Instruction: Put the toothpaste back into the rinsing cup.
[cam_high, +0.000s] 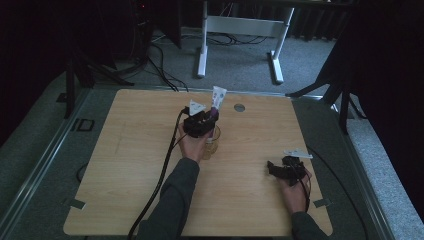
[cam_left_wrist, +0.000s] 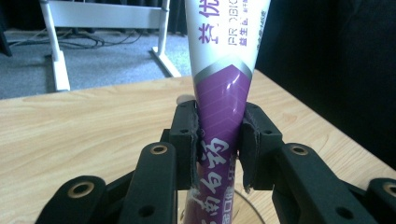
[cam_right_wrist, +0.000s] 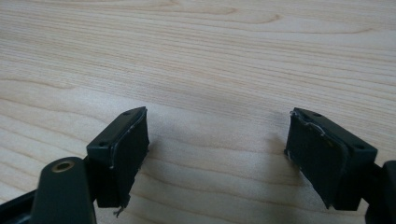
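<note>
Nearest, toward the near right corner of the wooden tabletop (cam_high: 125, 165), the right tongs (cam_high: 272, 168) lie low in the person's right hand (cam_high: 295, 192), jaws spread wide over bare wood with nothing between them. Farther in, near the tabletop's middle, the left hand (cam_high: 192, 145) holds the left tongs (cam_high: 206, 120) clamped on a toothpaste tube (cam_left_wrist: 224, 100), purple below and white above with printed characters. The tube stands upright, its lower end inside a clear amber glass cup (cam_high: 212, 142) resting on the tabletop. Toward the far edge sits a round grey cable port (cam_high: 239, 107). Beyond the tabletop, white desk legs (cam_high: 202, 50) stand on grey carpet.
</note>
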